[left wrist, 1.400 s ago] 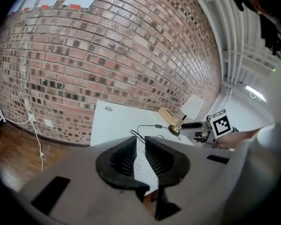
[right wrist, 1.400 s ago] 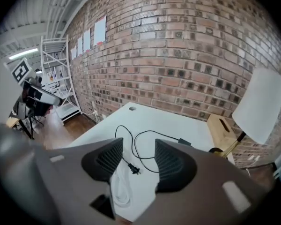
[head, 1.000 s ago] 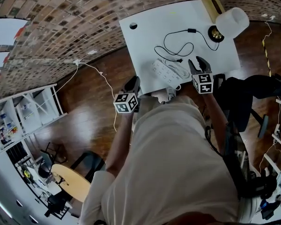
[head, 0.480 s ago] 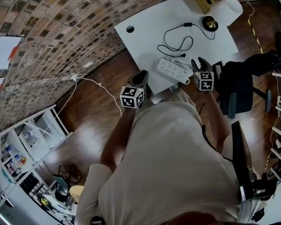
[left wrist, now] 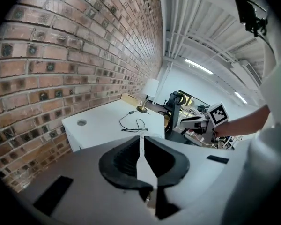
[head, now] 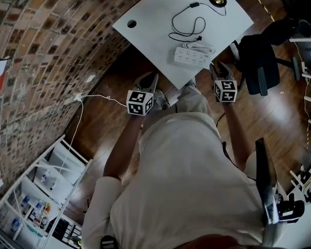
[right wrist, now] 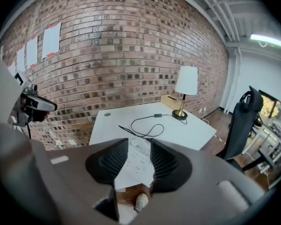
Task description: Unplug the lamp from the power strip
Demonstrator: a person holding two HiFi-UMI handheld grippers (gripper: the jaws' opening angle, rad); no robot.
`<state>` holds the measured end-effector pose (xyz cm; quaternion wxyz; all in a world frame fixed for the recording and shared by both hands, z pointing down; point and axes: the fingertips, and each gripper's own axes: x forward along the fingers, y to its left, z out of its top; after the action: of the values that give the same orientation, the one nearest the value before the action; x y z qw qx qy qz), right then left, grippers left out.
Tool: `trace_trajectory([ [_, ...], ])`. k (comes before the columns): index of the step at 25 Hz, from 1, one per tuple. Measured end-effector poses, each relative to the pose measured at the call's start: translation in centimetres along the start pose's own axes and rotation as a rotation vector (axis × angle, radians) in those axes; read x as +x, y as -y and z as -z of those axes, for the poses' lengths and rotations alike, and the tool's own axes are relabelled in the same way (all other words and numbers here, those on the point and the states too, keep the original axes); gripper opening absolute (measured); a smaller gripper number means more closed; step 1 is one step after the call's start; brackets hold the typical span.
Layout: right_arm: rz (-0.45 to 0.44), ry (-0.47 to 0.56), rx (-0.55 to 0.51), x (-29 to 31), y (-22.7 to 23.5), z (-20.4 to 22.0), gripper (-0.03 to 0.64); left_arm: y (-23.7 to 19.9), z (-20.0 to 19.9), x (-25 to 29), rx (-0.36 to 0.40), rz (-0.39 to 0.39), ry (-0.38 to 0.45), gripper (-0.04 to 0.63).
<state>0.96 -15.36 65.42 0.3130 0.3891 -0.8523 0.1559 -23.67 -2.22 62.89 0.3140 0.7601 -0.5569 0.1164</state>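
While L hand-held gripper [left wrist: 140, 139] is clenched empty, R hand-held gripper [right wrist: 139, 144], jaws just closing, holds nothing. Prob. approach step; next: R onto lamp plug [head: 199, 38] beside power strip [head: 192, 56].

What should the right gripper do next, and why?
Probably reach the right gripper forward to the black cord's plug by the power strip. Its jaws, just closing a little, are apart with nothing between them, short of the table; whether the plug sits in a socket is unclear.
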Motion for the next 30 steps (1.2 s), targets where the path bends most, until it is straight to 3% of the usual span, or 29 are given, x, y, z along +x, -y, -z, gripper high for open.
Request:
trace_trajectory([
  [5,0.023,0.013,0.05,-3.1,-2.8,2.6,0.138,0.2,2.3,-1.4,0.027,0.025,-0.036,0.035],
  [13,0.018,0.106,0.003,-6.0,-3.7,0.9,0.132,3.5,2.9,-2.3,0.068,0.041,-0.034,0.035],
  [22,0.047,0.213,0.071,-13.7,0.2,2.3,0.129,12.0,3.7,-1.9,0.137,0.05,-0.065,0.035],
  [30,0.11,0.257,0.13,-22.0,6.5,7.0,0.124,20.9,5.8,-3.6,0.125,0.02,-0.044,0.035],
])
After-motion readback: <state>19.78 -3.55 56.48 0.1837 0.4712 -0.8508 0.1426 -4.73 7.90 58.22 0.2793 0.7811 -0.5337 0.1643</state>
